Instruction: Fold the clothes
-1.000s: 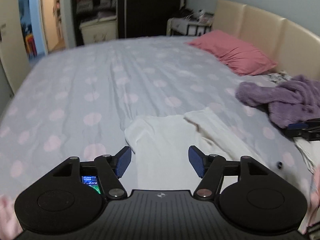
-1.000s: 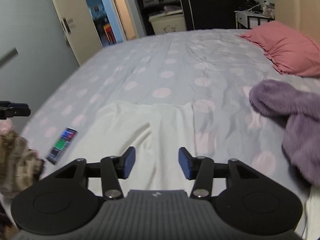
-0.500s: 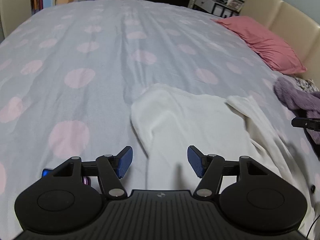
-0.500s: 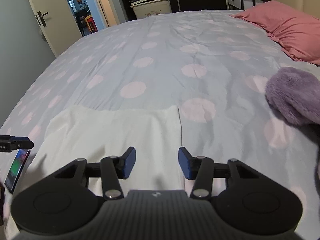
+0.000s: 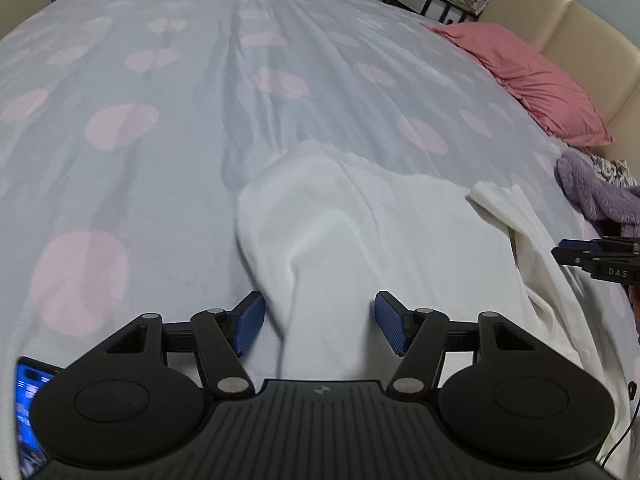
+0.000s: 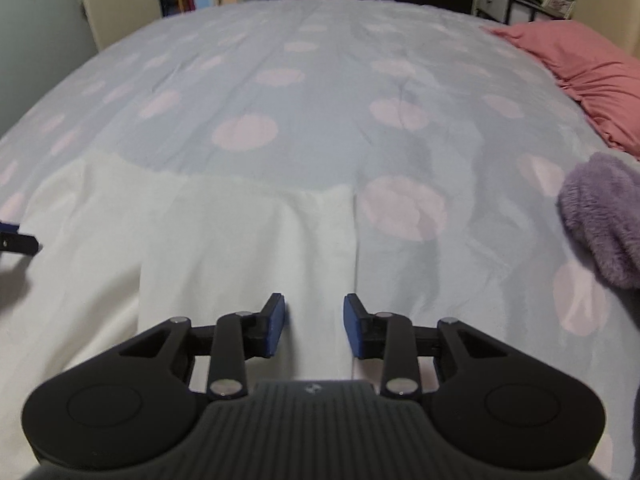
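Note:
A white garment [image 5: 360, 232] lies spread on the grey bed with pink dots; it also shows in the right wrist view [image 6: 224, 248]. My left gripper [image 5: 318, 328] is open, low over the garment's left edge, with a raised fold of cloth between its blue pads. My right gripper [image 6: 315, 326] is partly open, low over the garment's right edge, with the cloth between its pads. The right gripper's tip also shows at the right of the left wrist view [image 5: 592, 258].
A purple fleece garment [image 6: 600, 216] lies at the right of the bed. A pink pillow [image 5: 532, 80] rests by the beige headboard [image 5: 580, 36]. A phone with a lit screen [image 5: 26, 408] lies at the near left. A doorway and shelves stand beyond the bed.
Both grippers have dropped lower and closer to the white garment. The right gripper's jaws have narrowed over the cloth's right edge. The left gripper has stayed wide open.

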### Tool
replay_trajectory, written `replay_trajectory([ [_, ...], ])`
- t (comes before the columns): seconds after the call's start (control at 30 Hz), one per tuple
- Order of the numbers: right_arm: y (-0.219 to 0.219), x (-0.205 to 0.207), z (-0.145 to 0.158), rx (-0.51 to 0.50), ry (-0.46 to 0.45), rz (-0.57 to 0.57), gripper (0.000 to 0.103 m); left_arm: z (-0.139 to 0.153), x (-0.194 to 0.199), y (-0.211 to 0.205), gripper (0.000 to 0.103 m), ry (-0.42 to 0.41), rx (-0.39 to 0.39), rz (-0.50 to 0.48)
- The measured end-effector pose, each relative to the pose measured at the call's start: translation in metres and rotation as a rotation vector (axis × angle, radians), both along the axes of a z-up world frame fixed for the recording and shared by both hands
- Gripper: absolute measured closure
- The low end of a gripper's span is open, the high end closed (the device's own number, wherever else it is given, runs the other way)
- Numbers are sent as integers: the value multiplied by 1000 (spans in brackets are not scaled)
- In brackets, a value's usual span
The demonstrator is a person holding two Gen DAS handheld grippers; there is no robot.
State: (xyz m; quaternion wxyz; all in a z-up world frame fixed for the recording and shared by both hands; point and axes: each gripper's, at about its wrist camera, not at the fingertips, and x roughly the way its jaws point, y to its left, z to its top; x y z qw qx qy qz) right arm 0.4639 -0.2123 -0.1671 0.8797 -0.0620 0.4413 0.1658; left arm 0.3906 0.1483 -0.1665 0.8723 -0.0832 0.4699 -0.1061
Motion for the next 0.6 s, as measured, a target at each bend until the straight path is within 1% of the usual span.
replay_trajectory([
  [0.03,2,0,-2,-8,0,11,101,-1,0,-3,44,-7,7,-4],
  [0.17,-1,-1,-3,-1,-20,0,101,-2,2,-8,43,-23,11,-11],
  [0.33,-20,-1,12,67,-59,-47,101,-4,1,-9,43,-40,16,-15],
  [0.5,-62,1,36,114,-135,-144,101,-5,-2,-7,43,-71,0,-1],
  [0.6,-87,2,36,128,-149,-210,101,-6,-2,-8,43,-91,-2,1],
])
